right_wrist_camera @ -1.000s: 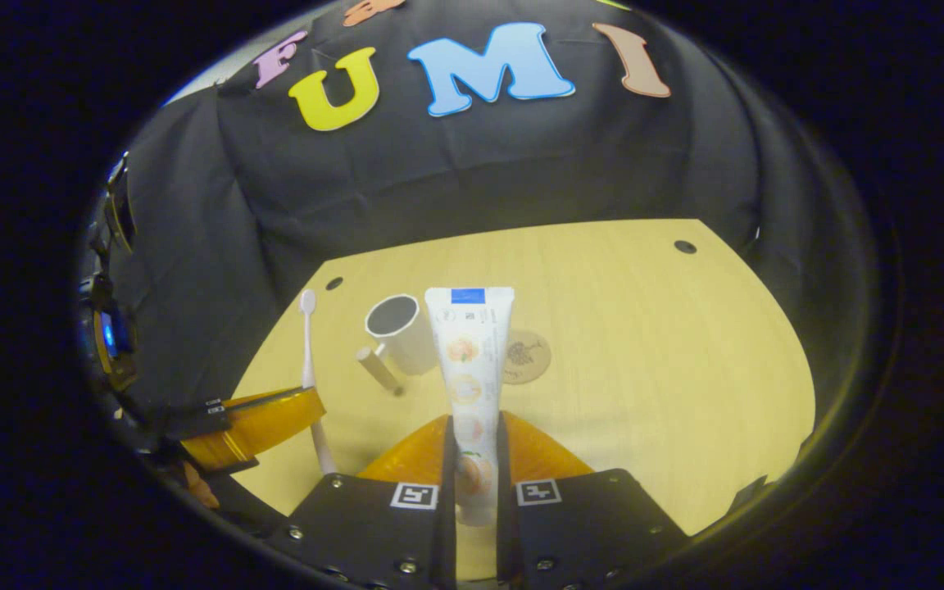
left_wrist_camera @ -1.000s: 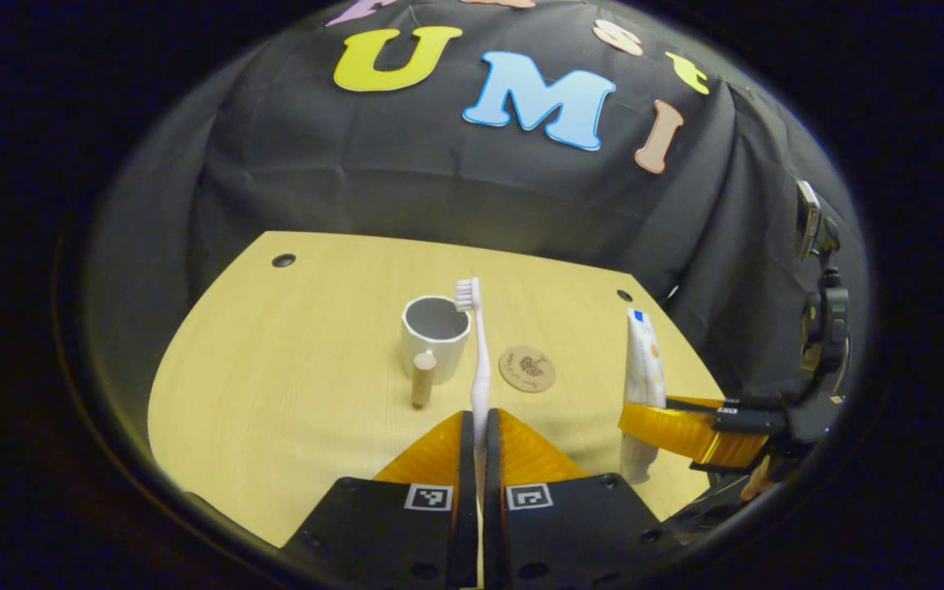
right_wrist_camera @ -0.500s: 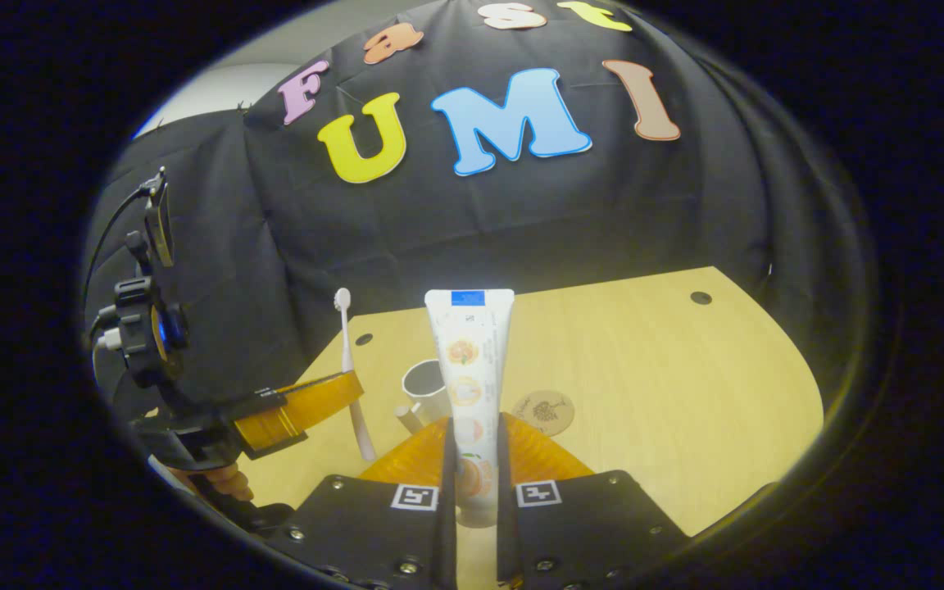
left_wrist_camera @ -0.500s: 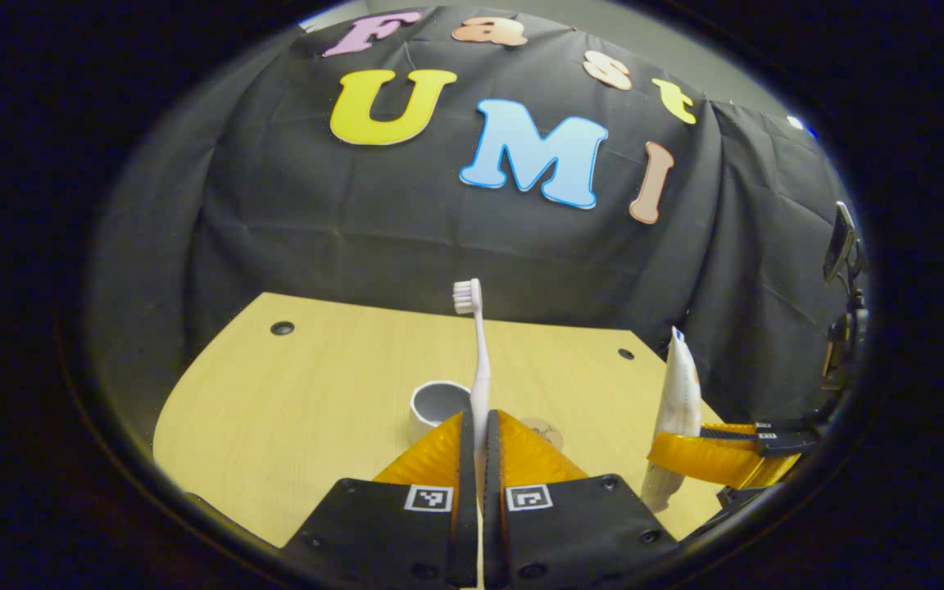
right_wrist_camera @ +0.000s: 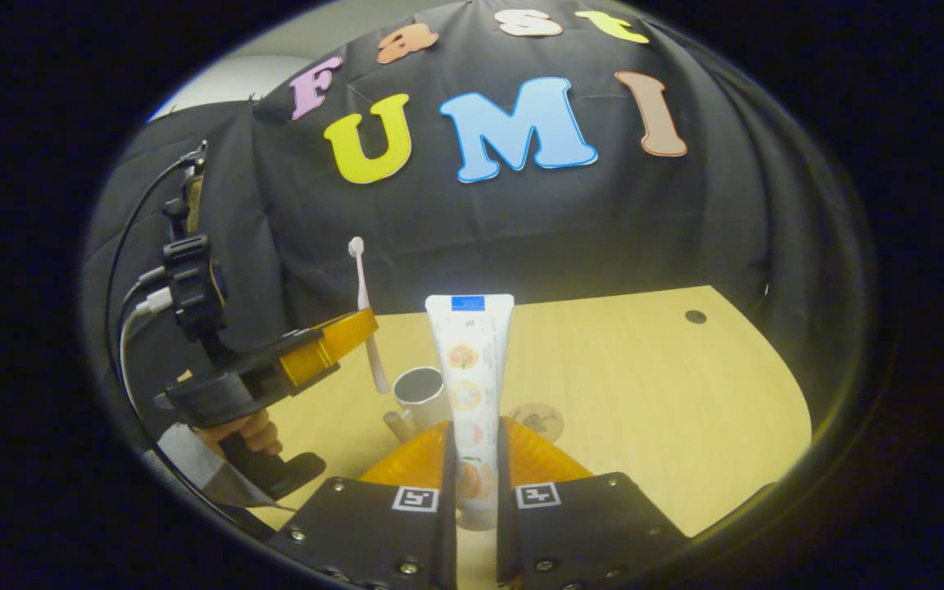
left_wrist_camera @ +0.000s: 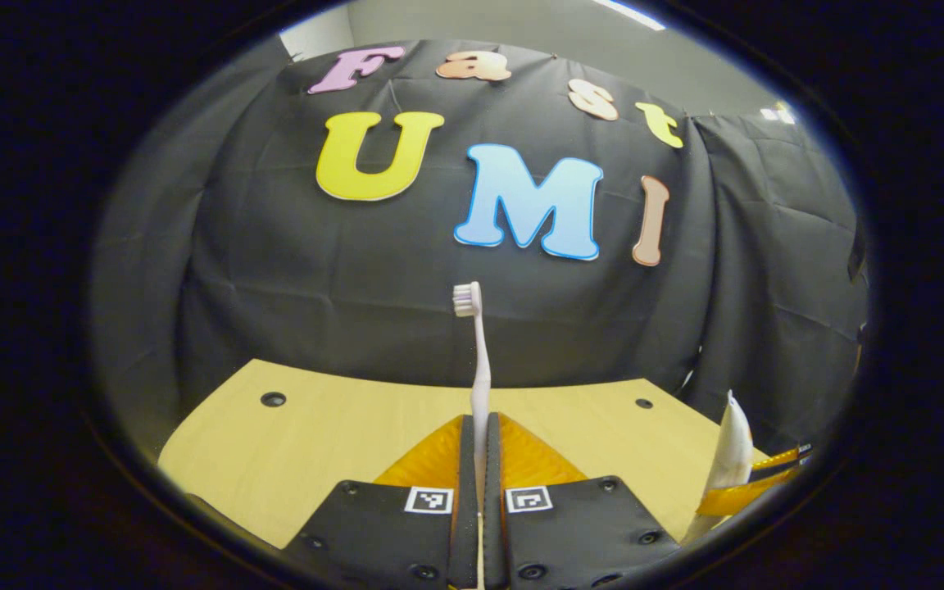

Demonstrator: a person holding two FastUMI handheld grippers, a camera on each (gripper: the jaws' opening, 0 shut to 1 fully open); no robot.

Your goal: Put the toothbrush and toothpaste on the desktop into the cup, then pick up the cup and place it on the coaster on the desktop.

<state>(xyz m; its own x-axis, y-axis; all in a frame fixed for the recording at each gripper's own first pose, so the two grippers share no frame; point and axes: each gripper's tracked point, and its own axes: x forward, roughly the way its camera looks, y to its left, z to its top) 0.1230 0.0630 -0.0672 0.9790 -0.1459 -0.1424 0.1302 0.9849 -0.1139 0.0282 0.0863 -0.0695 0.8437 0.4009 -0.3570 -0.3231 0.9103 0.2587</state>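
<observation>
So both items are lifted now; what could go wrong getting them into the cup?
1. The left tongs grip the toothbrush near its lower end, so the long upright part could swing or catch the cup rim.
2. The toothpaste in the right tongs looks wide against the cup's mouth and could tip the cup.
3. Cup and coaster sit partly hidden behind the right tongs, so aiming may be hard.

Back wall: a black, creased cloth drape [left_wrist_camera: 374,270] hangs behind the counter and wraps round both sides.
Counter: a pale yellow wood-grain counter [right_wrist_camera: 644,385] with a rounded outline and small dark round holes [right_wrist_camera: 695,316] near its far corners.
Above the drape: a plain grey-white wall [left_wrist_camera: 521,33].
Light: a bright strip [left_wrist_camera: 628,12] at the top; the counter is evenly lit.
</observation>
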